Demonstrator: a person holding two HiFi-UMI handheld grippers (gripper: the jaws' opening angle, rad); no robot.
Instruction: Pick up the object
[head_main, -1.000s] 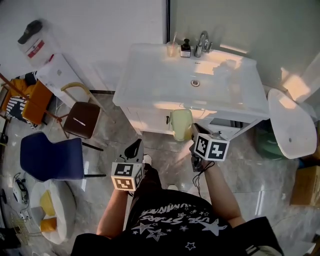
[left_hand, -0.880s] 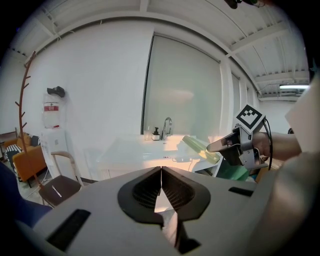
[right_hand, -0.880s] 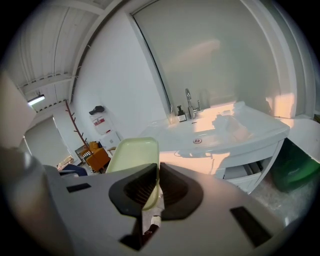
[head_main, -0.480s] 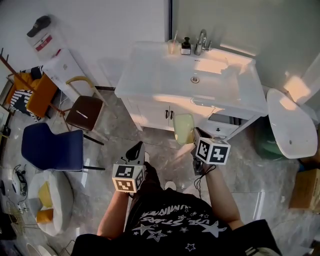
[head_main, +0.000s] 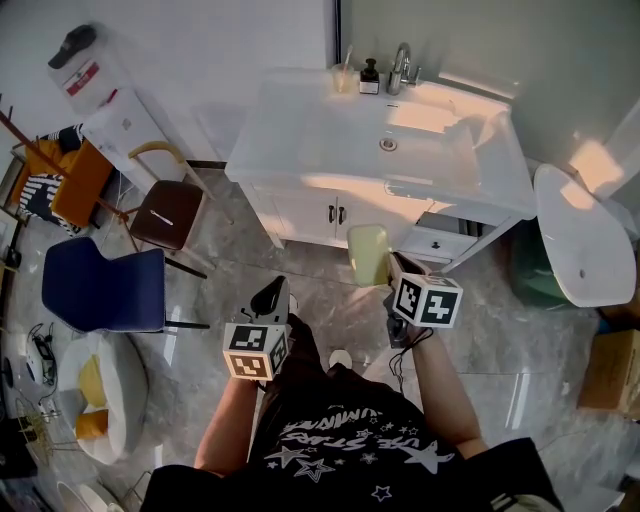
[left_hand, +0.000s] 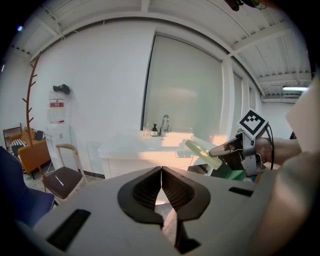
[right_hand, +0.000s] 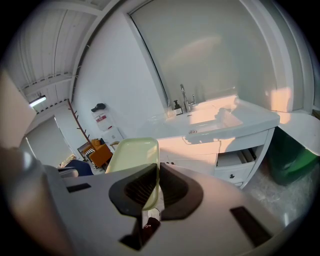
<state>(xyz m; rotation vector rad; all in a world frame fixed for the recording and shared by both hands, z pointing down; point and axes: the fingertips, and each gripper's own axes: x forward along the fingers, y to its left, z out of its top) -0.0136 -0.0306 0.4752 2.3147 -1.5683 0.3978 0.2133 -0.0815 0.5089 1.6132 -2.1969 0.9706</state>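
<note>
A pale yellow-green shallow tray (head_main: 367, 253) is held edge-on in my right gripper (head_main: 387, 268), whose jaws are shut on its rim. In the right gripper view the tray (right_hand: 132, 158) stands up out of the right gripper (right_hand: 156, 186), in the air in front of the white vanity (right_hand: 220, 125). My left gripper (head_main: 272, 296) hangs lower left of it, shut and empty. Its black jaws (left_hand: 161, 187) meet with nothing between them. From the left gripper view the tray (left_hand: 202, 153) shows at the right, tilted.
The white sink vanity (head_main: 290, 140) with a faucet (head_main: 402, 68) stands ahead, with a drawer (head_main: 436, 243) pulled open. A brown chair (head_main: 167, 214) and a blue chair (head_main: 95, 290) stand at the left. A white toilet lid (head_main: 585, 250) and a green bin (head_main: 528, 272) are at the right.
The right gripper, still shut on the tray, now sits a little farther back from the vanity front. The left gripper has barely moved.
</note>
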